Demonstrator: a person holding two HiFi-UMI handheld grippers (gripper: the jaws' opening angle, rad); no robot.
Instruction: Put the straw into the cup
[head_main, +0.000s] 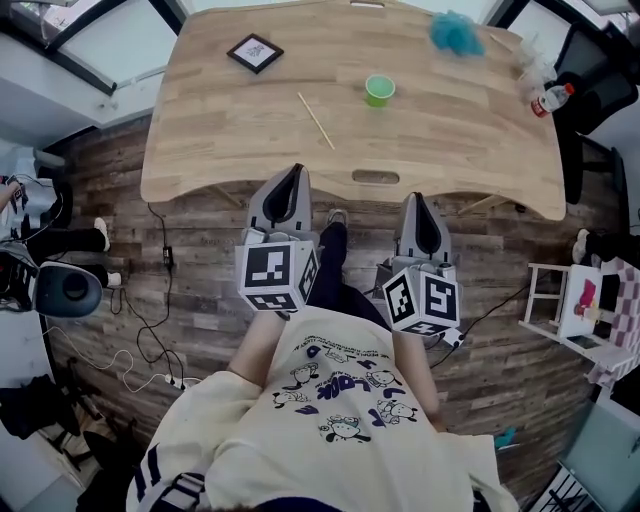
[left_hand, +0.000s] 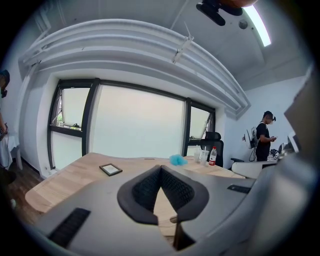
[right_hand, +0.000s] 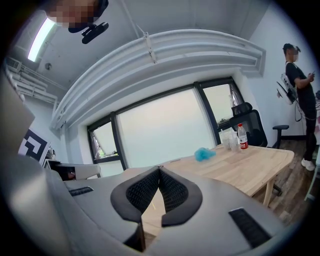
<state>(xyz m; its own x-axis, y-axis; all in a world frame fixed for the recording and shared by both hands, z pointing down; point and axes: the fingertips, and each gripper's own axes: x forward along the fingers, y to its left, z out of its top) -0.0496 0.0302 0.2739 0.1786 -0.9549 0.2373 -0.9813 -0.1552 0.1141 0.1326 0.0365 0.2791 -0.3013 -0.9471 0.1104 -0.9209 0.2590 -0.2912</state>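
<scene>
Head view: the thin pale straw lies flat on the pale wooden tabletop, ahead of the left gripper. Its long axis slants from near-right to far-left. The small green cup stands upright beyond the straw, ahead and left of the right gripper. We judge the straw light, slender and easily crushed or rolled, so a gentle pinch at mid-length suits.

Left gripper view: our jaws meet tip to tip with nothing between them.

Right gripper view: the jaws are likewise together and empty.

Left tongs pressed tip to tip; wooden table beyond carries framed picture, blue puff, bottle.
</scene>
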